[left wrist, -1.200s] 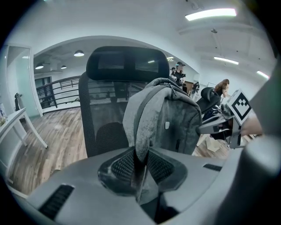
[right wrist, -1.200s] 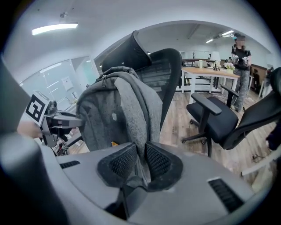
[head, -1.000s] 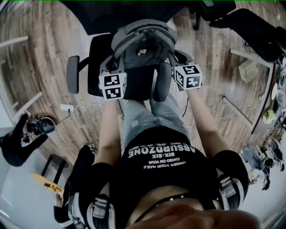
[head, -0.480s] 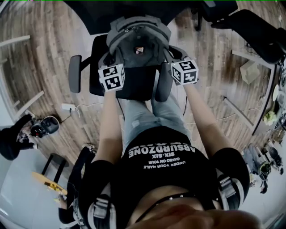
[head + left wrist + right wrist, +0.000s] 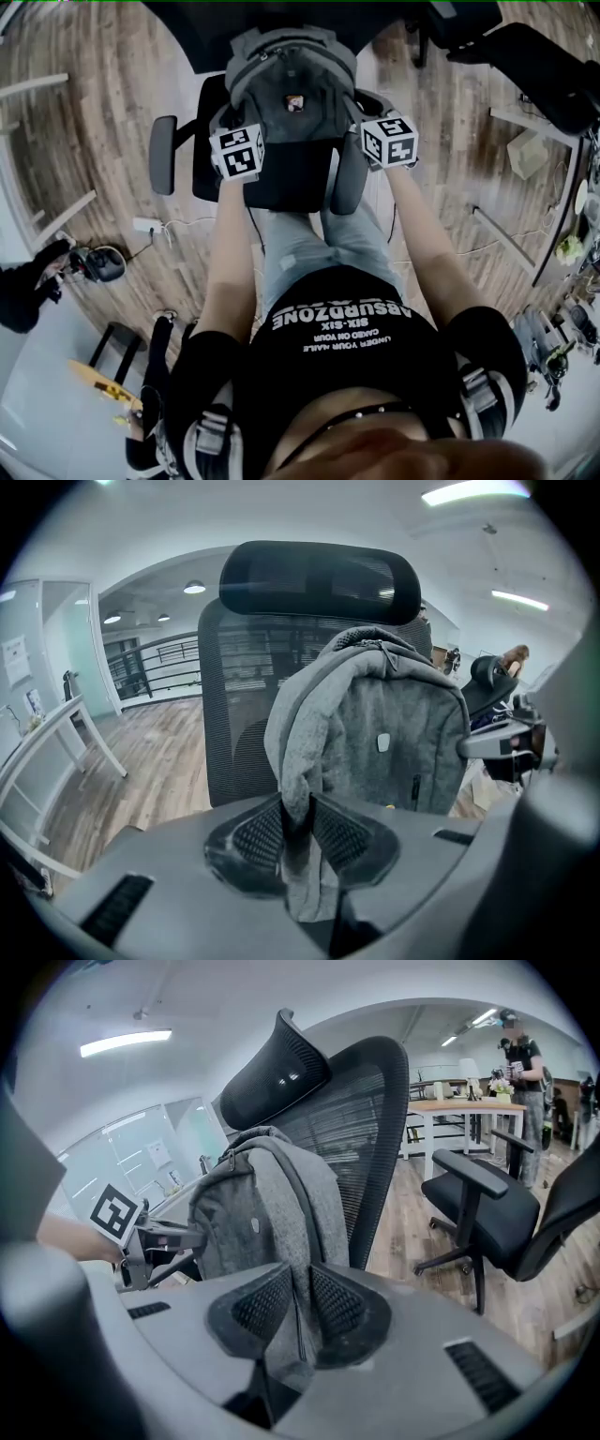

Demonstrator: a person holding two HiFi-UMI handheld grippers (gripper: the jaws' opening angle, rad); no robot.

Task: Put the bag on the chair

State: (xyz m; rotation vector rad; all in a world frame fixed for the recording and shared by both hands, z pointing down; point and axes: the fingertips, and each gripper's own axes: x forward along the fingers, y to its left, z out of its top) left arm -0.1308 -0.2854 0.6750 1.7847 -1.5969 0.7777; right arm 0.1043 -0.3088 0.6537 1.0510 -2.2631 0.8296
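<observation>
A grey backpack (image 5: 292, 89) stands upright against the mesh back of a black office chair (image 5: 208, 141), over its seat. My left gripper (image 5: 298, 832) is shut on the backpack's grey shoulder strap (image 5: 298, 761) at the bag's left side. My right gripper (image 5: 298, 1314) is shut on the other strap (image 5: 309, 1232) at the right side. In the head view the left gripper (image 5: 236, 150) and the right gripper (image 5: 388, 141) flank the bag by their marker cubes. The chair's headrest (image 5: 319, 578) rises above the backpack (image 5: 412, 752). Whether the bag rests on the seat is hidden.
The chair's armrests (image 5: 163, 155) stick out on both sides of the seat. A second black chair (image 5: 487, 1204) stands on the wooden floor to the right. A person (image 5: 520, 1054) stands by a far table. White desks (image 5: 47, 752) line the left side.
Both grippers and the backpack have moved away from my body toward the chair's back and sunk a little. The grips on the straps are unchanged.
</observation>
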